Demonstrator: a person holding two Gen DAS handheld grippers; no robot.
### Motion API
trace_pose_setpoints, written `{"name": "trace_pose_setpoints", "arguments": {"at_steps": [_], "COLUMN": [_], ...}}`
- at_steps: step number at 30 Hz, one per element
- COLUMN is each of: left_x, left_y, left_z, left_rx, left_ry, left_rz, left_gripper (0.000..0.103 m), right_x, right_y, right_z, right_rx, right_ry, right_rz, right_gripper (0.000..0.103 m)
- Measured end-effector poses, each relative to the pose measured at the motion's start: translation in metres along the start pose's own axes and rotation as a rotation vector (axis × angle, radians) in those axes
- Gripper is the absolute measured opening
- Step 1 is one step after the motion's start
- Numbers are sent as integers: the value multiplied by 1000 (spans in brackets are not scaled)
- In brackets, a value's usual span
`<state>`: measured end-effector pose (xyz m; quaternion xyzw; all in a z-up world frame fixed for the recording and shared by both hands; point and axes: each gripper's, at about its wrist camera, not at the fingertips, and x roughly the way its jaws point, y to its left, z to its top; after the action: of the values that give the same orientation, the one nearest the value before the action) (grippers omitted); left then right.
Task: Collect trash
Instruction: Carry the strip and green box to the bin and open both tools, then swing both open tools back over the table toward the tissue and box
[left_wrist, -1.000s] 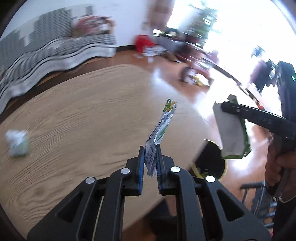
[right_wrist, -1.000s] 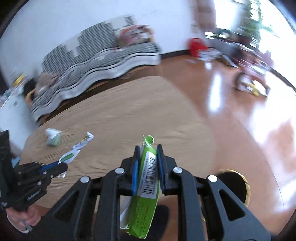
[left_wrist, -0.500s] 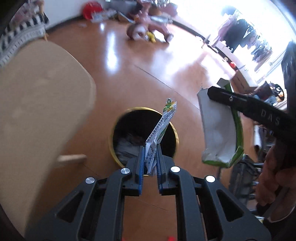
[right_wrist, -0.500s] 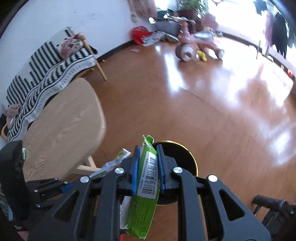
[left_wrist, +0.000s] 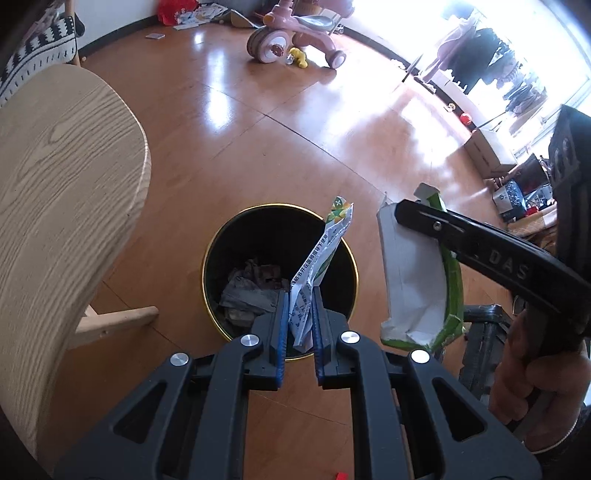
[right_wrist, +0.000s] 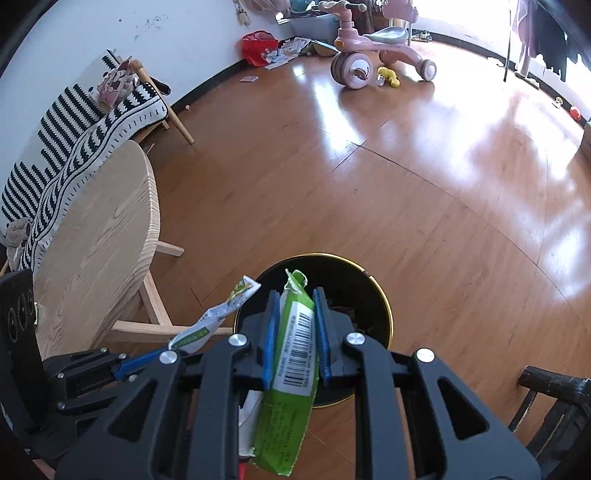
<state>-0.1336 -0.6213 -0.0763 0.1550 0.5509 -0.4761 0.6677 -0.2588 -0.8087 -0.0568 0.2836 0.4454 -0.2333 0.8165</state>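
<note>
Green-printed wrappers are hanging pinched in both closed grippers, left gripper holding a sachet over the black bin, right gripper gripping a green packet nearer its right rim, risking floor drops.

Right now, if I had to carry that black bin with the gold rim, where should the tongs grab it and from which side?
Grip the gold rim of the black bin, coming from above with one tong inside the wall and one outside. It stands upright and open-topped, its round body looks too wide to span, and the crumpled trash lies low, leaving the rim clear.
</note>
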Motion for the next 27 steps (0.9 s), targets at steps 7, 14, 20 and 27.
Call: {"name": "trace_pose_setpoints", "arguments": {"at_steps": [7, 14, 20, 27], "left_x": [4, 4, -8, -94], "left_y": [-3, -3, 2, 62], "left_z": [6, 7, 5, -6], "left_rx": [-4, -4, -27, -87], "left_ry": [7, -12, -38, -169], "left_rz": [11, 55, 98, 79], "left_gripper": [15, 67, 83, 87], "right_x": [3, -4, -18, -40], "right_y": [0, -7, -3, 66], "right_z": [6, 4, 5, 11], "right_rx": [4, 39, 39, -78], "right_ry": [5, -23, -51, -67], "right_rz": [-1, -11, -8, 18], "right_gripper": [33, 70, 74, 79]}}
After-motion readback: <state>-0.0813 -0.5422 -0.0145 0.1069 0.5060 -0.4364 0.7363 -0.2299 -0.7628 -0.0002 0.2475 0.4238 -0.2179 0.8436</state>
